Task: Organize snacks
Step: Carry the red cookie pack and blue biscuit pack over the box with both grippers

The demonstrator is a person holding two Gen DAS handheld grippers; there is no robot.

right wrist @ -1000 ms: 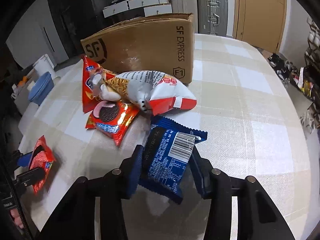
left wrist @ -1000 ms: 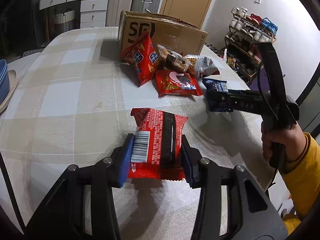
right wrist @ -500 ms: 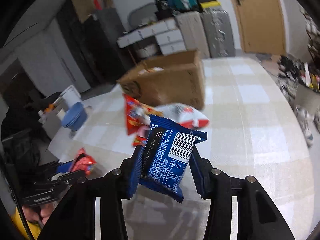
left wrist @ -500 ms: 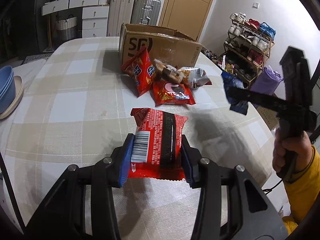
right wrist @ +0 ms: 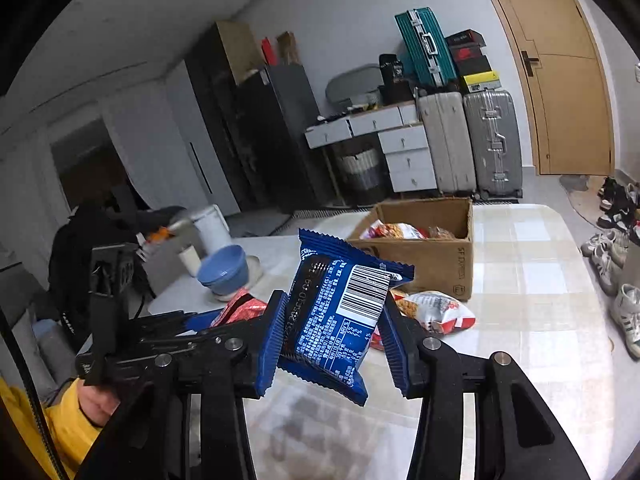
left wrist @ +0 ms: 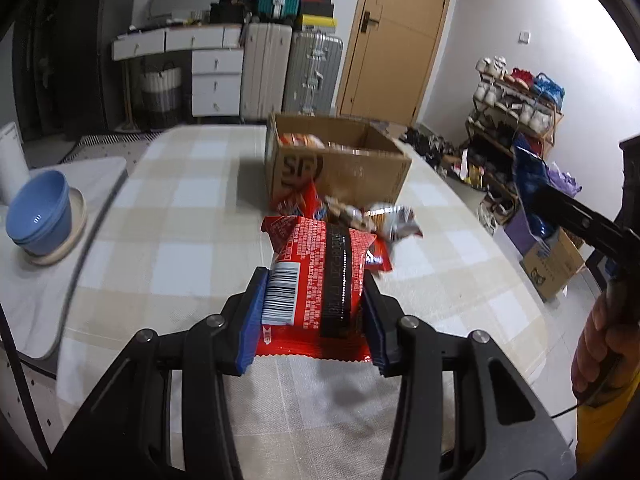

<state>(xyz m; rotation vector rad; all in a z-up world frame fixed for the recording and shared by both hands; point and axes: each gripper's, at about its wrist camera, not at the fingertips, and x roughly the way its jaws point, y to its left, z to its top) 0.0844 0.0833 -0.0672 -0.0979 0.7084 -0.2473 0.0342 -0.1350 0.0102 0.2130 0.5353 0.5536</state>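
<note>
My left gripper (left wrist: 314, 314) is shut on a red snack packet (left wrist: 318, 276) with a black stripe and a barcode, held above the checked table (left wrist: 180, 216). My right gripper (right wrist: 330, 332) is shut on a blue snack packet (right wrist: 340, 312) with a barcode, held high over the table. That blue packet also shows at the right of the left wrist view (left wrist: 530, 184). An open cardboard box (left wrist: 336, 164) stands at the far side, with snack bags inside (right wrist: 394, 232). A pile of loose snacks (left wrist: 360, 216) lies in front of it.
Stacked blue bowls (left wrist: 40, 216) sit on a plate at the table's left. Suitcases (left wrist: 288, 72) and white drawers stand behind the table. A shoe rack (left wrist: 516, 108) is at the right. A white and red bag (right wrist: 438, 310) lies beside the box.
Both grippers have risen with their packets. The red packet has left the table top, and the blue packet has gone from near the table to well above it.
</note>
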